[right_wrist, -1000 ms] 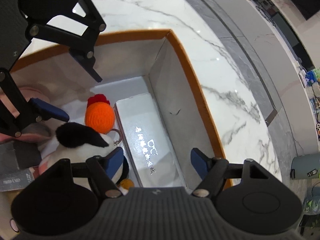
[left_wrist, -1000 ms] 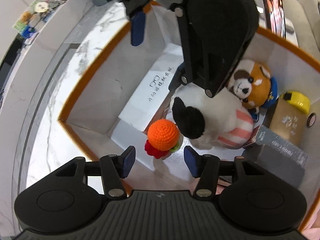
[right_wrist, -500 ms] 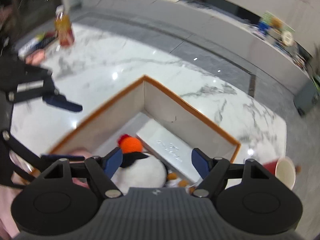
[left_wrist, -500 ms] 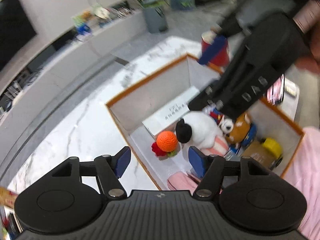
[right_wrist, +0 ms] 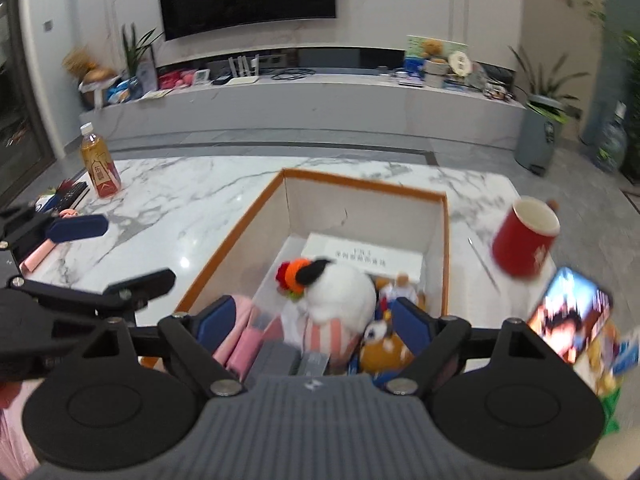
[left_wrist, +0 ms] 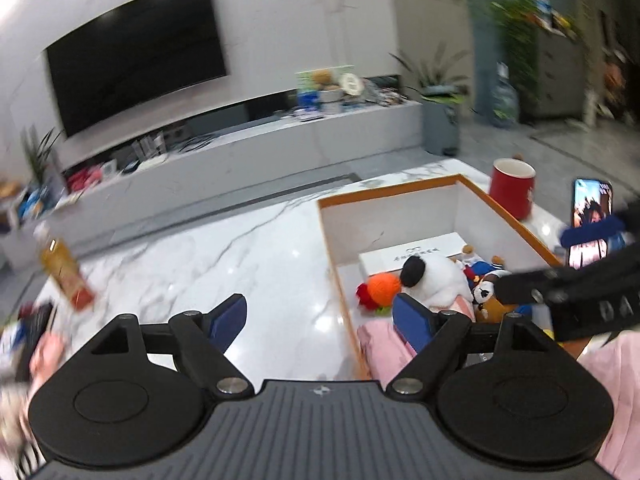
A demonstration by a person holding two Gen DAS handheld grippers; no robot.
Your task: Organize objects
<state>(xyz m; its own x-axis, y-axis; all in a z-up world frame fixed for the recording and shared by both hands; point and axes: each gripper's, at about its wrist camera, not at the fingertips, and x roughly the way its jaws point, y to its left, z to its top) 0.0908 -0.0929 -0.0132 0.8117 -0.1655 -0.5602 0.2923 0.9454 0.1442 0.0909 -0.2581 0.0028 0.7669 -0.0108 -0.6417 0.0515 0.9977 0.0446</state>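
An orange-rimmed white box (left_wrist: 394, 190) (right_wrist: 366, 186) stands on the marble table. Inside lie an orange crocheted ball toy (left_wrist: 382, 289) (right_wrist: 294, 272), a white-and-black plush (left_wrist: 434, 276) (right_wrist: 340, 290), a brown plush (right_wrist: 384, 346), a white flat case (left_wrist: 412, 254) (right_wrist: 362, 256), pink cloth (right_wrist: 240, 332) and grey boxes (right_wrist: 280, 360). My left gripper (left_wrist: 320, 320) is open and empty, above the table at the box's near-left side; it also shows in the right wrist view (right_wrist: 108, 252). My right gripper (right_wrist: 310, 322) is open and empty above the box's near end.
A red mug (left_wrist: 512, 192) (right_wrist: 524, 238) and a lit phone (left_wrist: 592, 220) (right_wrist: 568, 316) sit right of the box. A tea bottle (left_wrist: 66, 276) (right_wrist: 100, 160) and a remote (right_wrist: 70, 196) are at the table's left. A TV console stands behind.
Both grippers have pulled up and back out of the box, and the views tilted up to show the room. Both stay open and empty. The toys lie as before.
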